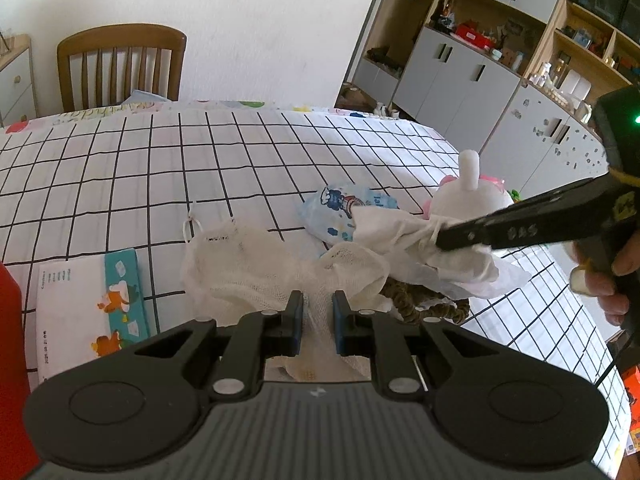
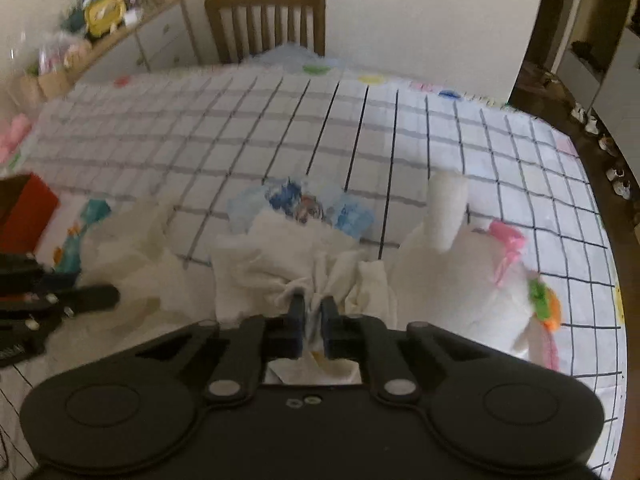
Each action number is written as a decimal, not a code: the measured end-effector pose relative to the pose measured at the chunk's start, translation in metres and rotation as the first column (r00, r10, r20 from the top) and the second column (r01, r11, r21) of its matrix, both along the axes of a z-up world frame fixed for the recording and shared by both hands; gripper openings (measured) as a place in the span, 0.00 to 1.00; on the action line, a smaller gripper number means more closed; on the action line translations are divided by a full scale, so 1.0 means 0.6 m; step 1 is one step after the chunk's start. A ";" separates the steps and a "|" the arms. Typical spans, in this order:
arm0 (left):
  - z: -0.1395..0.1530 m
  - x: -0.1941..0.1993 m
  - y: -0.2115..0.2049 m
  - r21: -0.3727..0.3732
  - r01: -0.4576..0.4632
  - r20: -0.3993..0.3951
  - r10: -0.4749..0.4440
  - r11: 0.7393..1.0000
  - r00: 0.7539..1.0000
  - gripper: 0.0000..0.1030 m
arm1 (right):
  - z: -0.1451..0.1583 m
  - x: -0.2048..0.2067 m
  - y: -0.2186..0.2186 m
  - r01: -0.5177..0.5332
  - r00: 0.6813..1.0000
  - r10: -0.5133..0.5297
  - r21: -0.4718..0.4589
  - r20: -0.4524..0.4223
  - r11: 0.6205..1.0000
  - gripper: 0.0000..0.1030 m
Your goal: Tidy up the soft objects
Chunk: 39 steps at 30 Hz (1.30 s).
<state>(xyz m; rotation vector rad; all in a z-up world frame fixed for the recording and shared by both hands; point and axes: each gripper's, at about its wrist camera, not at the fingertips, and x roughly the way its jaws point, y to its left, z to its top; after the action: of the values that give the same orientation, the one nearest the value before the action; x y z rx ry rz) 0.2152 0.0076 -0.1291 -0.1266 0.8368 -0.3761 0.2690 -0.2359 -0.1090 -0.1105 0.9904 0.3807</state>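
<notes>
Left wrist view shows the soft things gathered in a loose cluster near the middle-right of the counter [image 1: 120, 168], which wears a white cloth with a black grid. A gauzy white mesh cloth [image 1: 248, 264] is bunched between the fingers of the left gripper [image 1: 319, 312], whose jaws are pinched tight on it. Just beside it, a plain white cloth [image 1: 404, 236] is lifted off the surface with the right gripper [image 1: 444, 240] clamped on a twisted fold; the right wrist view confirms this, with the right gripper's jaws nearly together on a fold of that cloth [image 2: 272, 264]. Beneath the two cloths sits a dark woven basket [image 1: 420, 304], only partly visible, and I judge it the likely place for the soft things, though what it already holds is hidden. Behind the cloths lies a small blue printed pack [image 1: 344, 212], and to the right a white plush toy [image 1: 472, 196] with pink trim rests on the counter, both outside the basket. A printed card [image 1: 96, 312] lies flat at the left, with a red box [image 1: 12, 340] at the edge. By my reading the task is in its early-to-middle part: both cloths are in hand but not yet stowed, and the plush and the pack remain to be dealt with.
</notes>
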 end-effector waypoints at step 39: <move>0.277 -0.157 0.163 0.038 -0.236 0.208 0.223 0.971 0.952 0.14 | 0.299 -0.169 0.093 -0.248 0.948 0.159 0.326 0.276 0.912 0.06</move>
<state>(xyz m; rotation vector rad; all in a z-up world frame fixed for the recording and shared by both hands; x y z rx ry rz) 0.1210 0.1051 0.0369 -0.1234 0.6236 -0.1400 0.1677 -0.1800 0.0702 0.0687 0.6531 0.7189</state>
